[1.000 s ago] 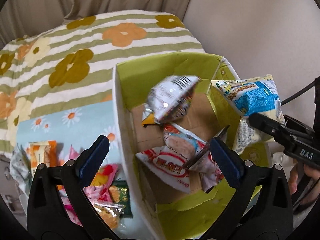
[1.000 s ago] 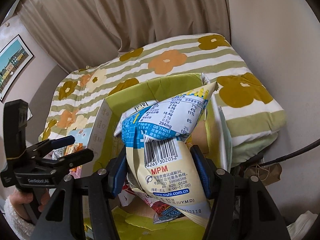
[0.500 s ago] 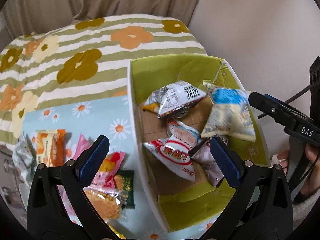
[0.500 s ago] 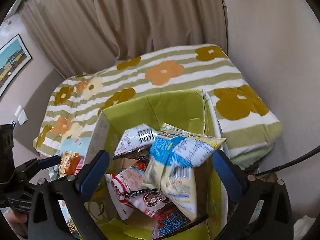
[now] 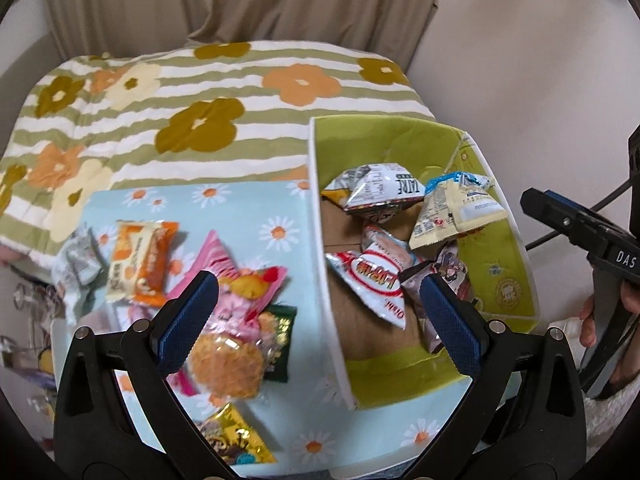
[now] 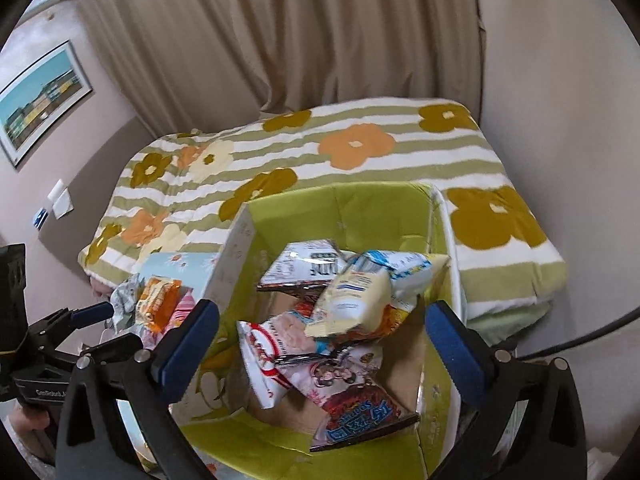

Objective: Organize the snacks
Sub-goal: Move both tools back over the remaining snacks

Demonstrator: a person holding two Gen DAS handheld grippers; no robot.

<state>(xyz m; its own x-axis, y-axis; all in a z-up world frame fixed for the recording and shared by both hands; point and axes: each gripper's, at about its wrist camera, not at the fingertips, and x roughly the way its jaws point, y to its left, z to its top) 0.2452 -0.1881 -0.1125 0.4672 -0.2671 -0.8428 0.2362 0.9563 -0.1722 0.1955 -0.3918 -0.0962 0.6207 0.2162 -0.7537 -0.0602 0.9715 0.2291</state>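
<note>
Beige curtains hang behind a bed covered by a green-striped blanket with big flowers, and a framed picture hangs on the wall at the left of the right wrist view. On the bed lies a pale blue daisy-print board, with a green cardboard box standing at its right edge.

Inside the box lie several snack bags: a white and black bag at the back, a cream and blue bag leaning beside it, a red and white bag nearer the front, and a bag with cartoon figures at the bottom.

Loose snacks remain outside the box on the daisy board: an orange packet, a pink packet, a clear bag of golden crisps, a dark green packet and a yellow packet.

The left gripper hangs over the box's left wall, its jaws wide and holding nothing. The right gripper hangs above the box, its jaws just opened to their widest with nothing between them; the cream and blue bag lies free in the box below.
</note>
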